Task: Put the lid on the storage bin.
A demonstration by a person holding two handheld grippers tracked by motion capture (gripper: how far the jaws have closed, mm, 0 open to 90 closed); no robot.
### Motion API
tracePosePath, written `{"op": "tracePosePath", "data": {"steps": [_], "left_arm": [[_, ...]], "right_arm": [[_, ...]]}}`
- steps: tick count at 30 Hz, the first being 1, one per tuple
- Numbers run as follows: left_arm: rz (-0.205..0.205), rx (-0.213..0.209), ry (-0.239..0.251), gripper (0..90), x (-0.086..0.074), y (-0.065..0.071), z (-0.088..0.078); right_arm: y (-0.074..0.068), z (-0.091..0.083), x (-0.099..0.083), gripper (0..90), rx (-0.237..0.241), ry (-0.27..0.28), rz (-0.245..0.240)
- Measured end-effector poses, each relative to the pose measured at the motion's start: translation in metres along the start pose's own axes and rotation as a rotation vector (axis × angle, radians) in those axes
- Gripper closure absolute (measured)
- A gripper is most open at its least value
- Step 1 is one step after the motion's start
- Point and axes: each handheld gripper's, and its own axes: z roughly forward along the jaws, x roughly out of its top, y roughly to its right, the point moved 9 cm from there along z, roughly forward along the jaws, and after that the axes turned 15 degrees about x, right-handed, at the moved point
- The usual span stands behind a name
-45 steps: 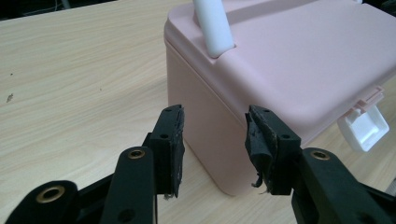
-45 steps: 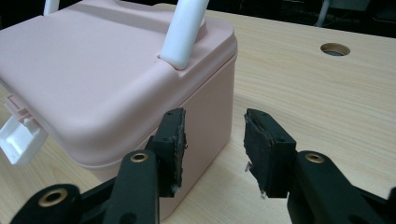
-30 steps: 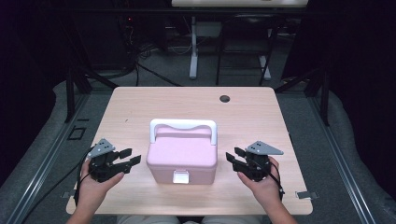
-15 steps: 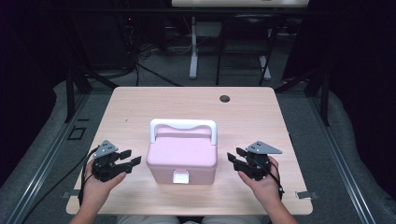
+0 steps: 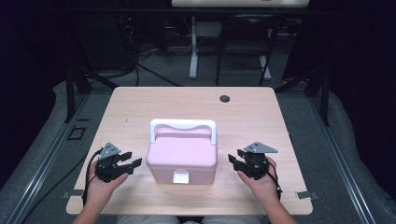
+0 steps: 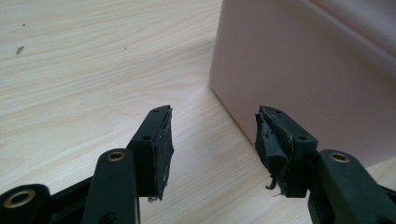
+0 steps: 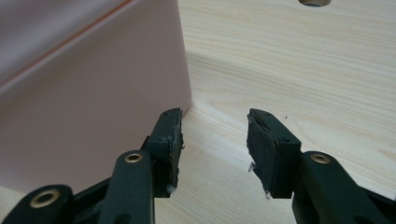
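One pink box with a white handle sat near the counter's front edge, centred, lid shut, latch facing the person. Left claw sat just beside its left wall, jaws apart and just been opening, nothing between them. Right claw sat just beside the right wall, jaws apart, empty. Small dark hole sat near the counter's far edge.

No legible text or labels.
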Motion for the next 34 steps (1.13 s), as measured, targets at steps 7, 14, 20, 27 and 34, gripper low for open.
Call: {"op": "tracePosePath", "data": {"steps": [7,14,20,27,34], "left_arm": [[-0.008,0.006,-0.011,46.1,-0.005,-0.002,0.005],[-0.018,-0.001,-0.021,46.1,-0.009,-0.002,0.010],[-0.008,-0.010,-0.024,45.6,-0.012,0.001,0.012],[0.014,-0.008,-0.023,45.5,-0.012,0.002,0.014],[0.029,-0.001,-0.005,43.1,-0.010,0.000,0.015]], "right_arm": [[0.008,0.005,-0.007,54.2,-0.020,-0.027,0.011],[0.009,0.007,-0.011,53.9,-0.025,-0.038,0.020],[0.010,0.011,-0.014,53.3,-0.030,-0.051,0.012],[0.013,0.012,-0.016,52.5,-0.037,-0.057,0.011],[0.017,0.012,-0.017,51.8,-0.043,-0.058,0.025]]}}
